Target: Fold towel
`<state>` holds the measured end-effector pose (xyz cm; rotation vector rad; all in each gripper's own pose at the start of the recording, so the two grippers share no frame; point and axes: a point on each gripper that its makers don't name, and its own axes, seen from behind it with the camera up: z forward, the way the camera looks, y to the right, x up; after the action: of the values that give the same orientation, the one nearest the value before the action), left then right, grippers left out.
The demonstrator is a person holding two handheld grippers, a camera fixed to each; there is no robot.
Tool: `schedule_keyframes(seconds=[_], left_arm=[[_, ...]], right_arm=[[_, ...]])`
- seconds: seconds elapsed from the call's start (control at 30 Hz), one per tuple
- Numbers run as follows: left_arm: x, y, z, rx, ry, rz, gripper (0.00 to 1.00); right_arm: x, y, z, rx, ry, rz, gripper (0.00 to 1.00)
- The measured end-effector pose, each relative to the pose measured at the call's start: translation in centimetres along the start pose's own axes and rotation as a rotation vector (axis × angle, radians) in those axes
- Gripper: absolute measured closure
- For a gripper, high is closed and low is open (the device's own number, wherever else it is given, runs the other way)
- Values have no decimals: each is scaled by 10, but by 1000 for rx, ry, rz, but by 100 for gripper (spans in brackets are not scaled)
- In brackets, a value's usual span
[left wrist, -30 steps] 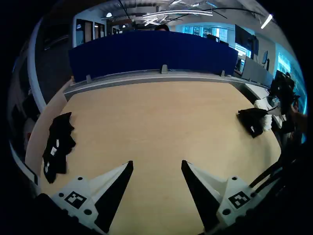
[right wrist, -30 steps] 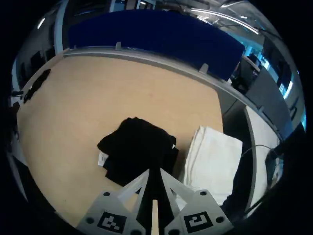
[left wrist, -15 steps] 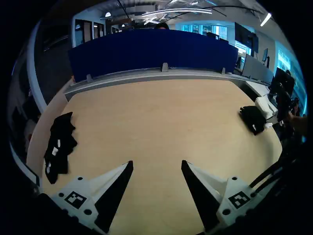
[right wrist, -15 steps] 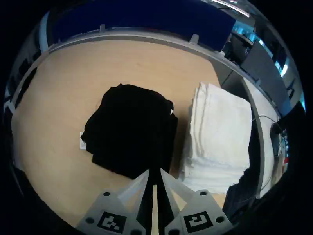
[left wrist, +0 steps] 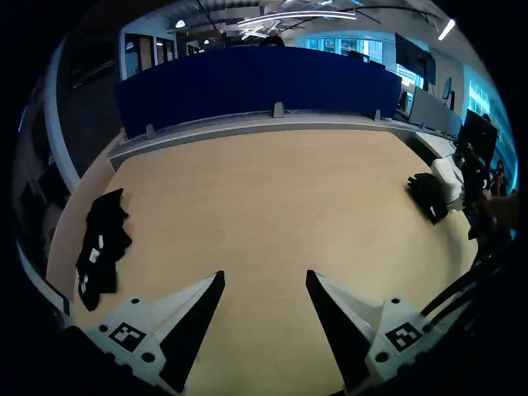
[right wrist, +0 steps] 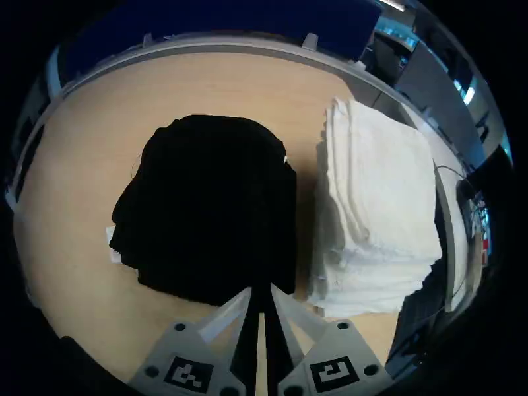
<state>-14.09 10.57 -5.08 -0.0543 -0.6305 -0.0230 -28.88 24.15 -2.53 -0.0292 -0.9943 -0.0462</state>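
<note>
Wood counter: crumpled black towel, soft, limp; I judged a corner the best hold. Left claw apart; right claw together, empty.

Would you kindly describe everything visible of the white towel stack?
The white towel stack is a neat pile of several folded, terry-looking towels, layered edges showing at its near end. It lies flat on the wooden table, near its edge, close beside the black folded pile; whether they touch is unclear.
</note>
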Motion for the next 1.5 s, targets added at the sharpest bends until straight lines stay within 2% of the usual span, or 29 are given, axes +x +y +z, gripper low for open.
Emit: schedule_keyframes(seconds=[0.23, 0.33, 0.67, 0.77, 0.97, 1.17, 1.27, 1.5], left_arm=[[3, 1, 2, -4, 1, 0, 9], [5, 2, 2, -6, 2, 2, 9], [8, 0, 5, -10, 3, 3, 9], [8, 1, 6, -12, 4, 5, 9], [10, 1, 5, -14, 6, 6, 9], [10, -3, 4, -11, 10, 3, 9], [10, -5, 4, -9, 10, 0, 9], [10, -7, 1, -6, 12, 4, 9]], right_arm=[[0, -1, -2, -8, 11, -7, 93], [0, -1, -6, -14, 25, -7, 87], [-3, 3, -25, -45, 76, -8, 45], [0, 0, -31, -42, 102, -6, 36], [17, -8, -42, -32, 168, -5, 10], [39, -19, -49, -12, 232, 4, 4], [48, -30, -48, 24, 255, 23, 0], [57, -51, -40, 77, 273, 61, 0]])
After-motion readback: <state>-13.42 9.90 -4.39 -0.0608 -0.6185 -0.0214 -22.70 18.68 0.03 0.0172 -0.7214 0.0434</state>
